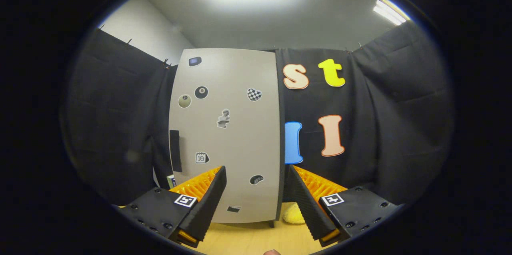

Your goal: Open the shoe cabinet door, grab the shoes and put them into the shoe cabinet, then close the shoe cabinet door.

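door shut, claw facing it, nothing held.

gripper [256,191] spread wide and empty, fingers framing the lower cabinet [224,135] door; the dark handle [175,151] sits on the door's left edge, beyond the left finger. a yellow shoe [294,214] peeks out at the cabinet's right foot on the wood floor [248,239]. risk: swinging toward the handle may snag the left cloth [120,127], or a weak pinch slips off.

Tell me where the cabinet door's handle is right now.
The dark handle sits upright along the cabinet door's left edge, just beyond the open gripper's left jaw.
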Tool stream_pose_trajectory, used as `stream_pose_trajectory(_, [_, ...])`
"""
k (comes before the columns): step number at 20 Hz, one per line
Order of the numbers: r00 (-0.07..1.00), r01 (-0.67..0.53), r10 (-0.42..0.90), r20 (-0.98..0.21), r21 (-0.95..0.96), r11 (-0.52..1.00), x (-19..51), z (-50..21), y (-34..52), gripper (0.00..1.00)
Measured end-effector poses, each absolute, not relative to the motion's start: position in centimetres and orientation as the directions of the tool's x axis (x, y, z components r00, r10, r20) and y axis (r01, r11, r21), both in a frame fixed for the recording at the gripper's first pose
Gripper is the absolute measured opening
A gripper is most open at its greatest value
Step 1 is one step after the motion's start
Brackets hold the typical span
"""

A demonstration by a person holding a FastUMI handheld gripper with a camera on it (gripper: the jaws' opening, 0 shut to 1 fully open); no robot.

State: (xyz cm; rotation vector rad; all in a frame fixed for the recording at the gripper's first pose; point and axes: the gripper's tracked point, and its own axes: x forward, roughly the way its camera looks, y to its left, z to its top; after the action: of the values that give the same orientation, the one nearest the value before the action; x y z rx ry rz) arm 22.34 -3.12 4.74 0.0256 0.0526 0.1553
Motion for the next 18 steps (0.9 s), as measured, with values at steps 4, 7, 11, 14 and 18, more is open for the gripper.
stream_pose_trajectory(4, [0.993, -0.114, 0.114, -0.025, 0.016, 0.993, 18.9, 5.2, -7.5, 0.97])
stream_pose_trajectory(7, [0.993, -0.119, 0.119, -0.019, 0.001, 0.993, 16.6, 5.0, -9.0, 0.97])
stream_pose_trajectory(11, [0.993, -0.113, 0.113, -0.02, -0.004, 0.994, 14.7, 4.6, -9.0, 0.97])
stream_pose_trajectory(14, [0.996, -0.09, 0.09, -0.018, 0.014, 0.996, 13.3, 5.1, -8.9, 0.97])
stream_pose_trajectory(18, [0.997, -0.074, 0.075, -0.003, 0.03, 0.997, 11.7, 5.7, -8.6, 0.97])
